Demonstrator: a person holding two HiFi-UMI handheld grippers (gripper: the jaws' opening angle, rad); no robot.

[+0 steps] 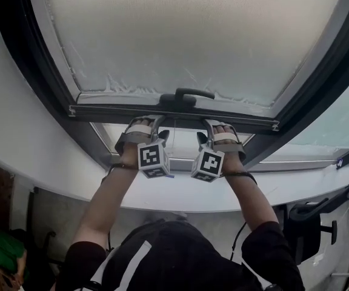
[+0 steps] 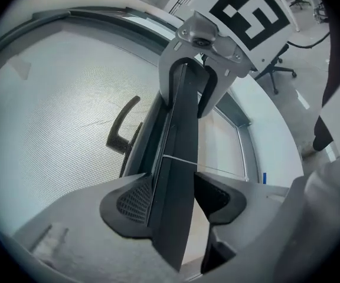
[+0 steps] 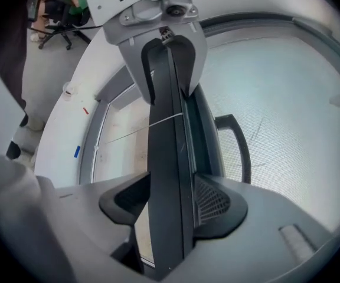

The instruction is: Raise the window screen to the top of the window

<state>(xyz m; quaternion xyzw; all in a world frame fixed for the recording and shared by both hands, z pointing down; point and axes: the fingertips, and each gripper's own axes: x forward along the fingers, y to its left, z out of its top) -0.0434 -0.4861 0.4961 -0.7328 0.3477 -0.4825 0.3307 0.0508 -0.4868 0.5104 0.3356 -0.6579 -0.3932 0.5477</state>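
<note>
The window screen is pale mesh with a dark bottom bar and a black handle at its middle. Below the handle, my left gripper and right gripper sit side by side, each shut on the bar. In the left gripper view the bar runs between my left gripper's pads, with the handle to the left and the right gripper clamped further along. The right gripper view shows my right gripper on the bar, with the handle at the right.
A dark window frame surrounds the screen, with a glass pane under the bar. A curved white sill lies below. An office chair stands at the lower right, and another chair is behind me.
</note>
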